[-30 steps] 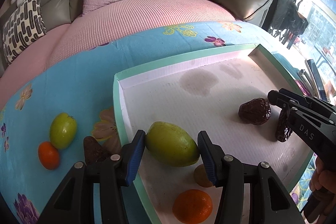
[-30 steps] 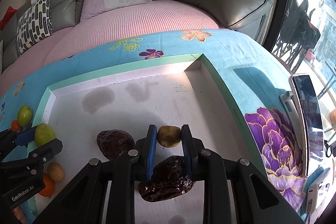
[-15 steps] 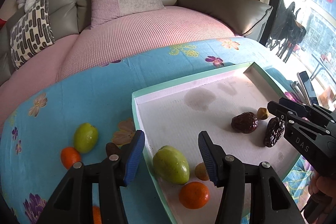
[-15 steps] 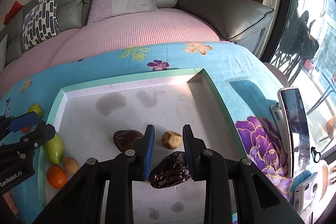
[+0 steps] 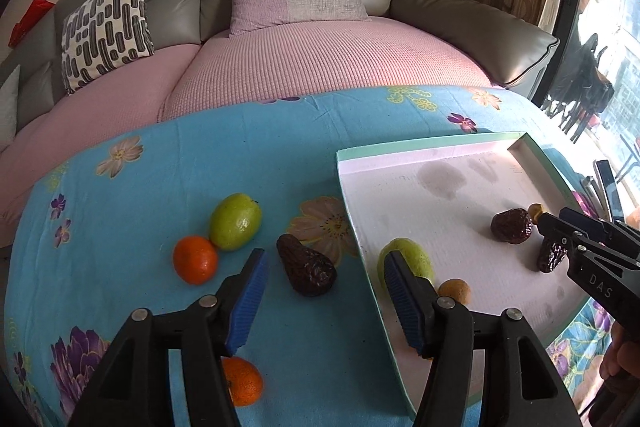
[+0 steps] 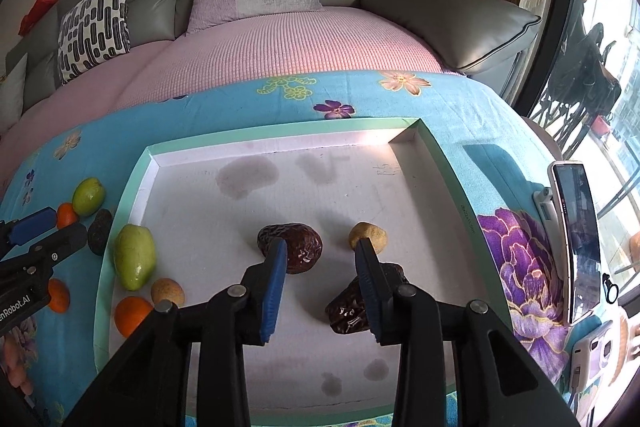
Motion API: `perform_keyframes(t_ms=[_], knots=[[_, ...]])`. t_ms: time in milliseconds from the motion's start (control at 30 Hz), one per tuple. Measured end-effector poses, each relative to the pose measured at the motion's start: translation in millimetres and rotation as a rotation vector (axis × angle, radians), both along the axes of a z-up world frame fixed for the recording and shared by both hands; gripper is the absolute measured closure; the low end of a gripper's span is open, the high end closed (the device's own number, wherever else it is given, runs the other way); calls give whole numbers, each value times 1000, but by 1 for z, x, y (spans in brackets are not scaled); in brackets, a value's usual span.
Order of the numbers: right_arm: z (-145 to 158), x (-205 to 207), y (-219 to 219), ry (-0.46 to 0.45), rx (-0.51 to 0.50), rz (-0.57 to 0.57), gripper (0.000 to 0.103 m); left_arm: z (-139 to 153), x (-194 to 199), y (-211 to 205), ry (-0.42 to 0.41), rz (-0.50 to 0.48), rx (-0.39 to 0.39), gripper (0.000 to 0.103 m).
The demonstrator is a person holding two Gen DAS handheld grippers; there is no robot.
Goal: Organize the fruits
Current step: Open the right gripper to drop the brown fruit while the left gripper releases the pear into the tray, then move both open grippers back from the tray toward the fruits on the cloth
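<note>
Left claw [image 5: 322,291] wide open, empty, hovering over the wrinkled dark brown date [image 5: 306,269] on the blue floral-cloth surface [image 5: 200,167], beside the shallow green-rimmed white tray [image 6: 132,195]. Right claw [image 6: 320,269] wide open, empty, above the tray floor between a round dark date [image 6: 292,251] and a long dark date [image 6: 348,309]. Green mango-shaped fruit [image 6: 134,261] lies at the tray's left wall.

Tablecloth [image 5: 200,179]: bright blue, floral print. Tray [image 6: 280,135]: mint-green rim, white stained floor. Sofa [image 5: 460,23]: grey; its cover [image 5: 320,67]: pink. Cushion [image 5: 104,27]: white, black dashes. Gripper pads [image 5: 250,301]: blue.
</note>
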State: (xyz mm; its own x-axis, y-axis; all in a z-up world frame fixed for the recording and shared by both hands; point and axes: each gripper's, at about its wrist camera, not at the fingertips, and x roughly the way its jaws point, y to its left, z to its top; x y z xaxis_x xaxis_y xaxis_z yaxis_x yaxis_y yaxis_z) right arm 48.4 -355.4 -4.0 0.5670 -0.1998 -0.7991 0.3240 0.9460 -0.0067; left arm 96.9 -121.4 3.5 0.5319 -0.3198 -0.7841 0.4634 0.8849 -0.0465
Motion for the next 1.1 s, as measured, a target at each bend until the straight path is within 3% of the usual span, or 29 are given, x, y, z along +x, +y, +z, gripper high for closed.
perform_keyframes(t_ms=[233, 267, 367, 533, 633, 800, 1100], knots=[[-3, 5, 8, 8, -2, 21, 66, -6, 5, 19, 9, 53, -19, 39], [-3, 6, 9, 7, -2, 21, 63, -7, 6, 21, 10, 58, -22, 38], [-3, 7, 11, 3, -5, 16, 37, -10, 8, 25, 14, 76, -26, 23], [-3, 8, 14, -4, -1, 19, 32, -15, 13, 36, 21, 124, -28, 13], [-4, 8, 15, -8, -3, 17, 16, -17, 15, 45, 15, 156, -27, 4], [-5, 8, 16, -23, 7, 18, 11, -19, 19, 57, 7, 199, -18, 0], [-3, 7, 21, -57, 23, 29, 10, -18, 21, 71, -4, 236, -16, 0]])
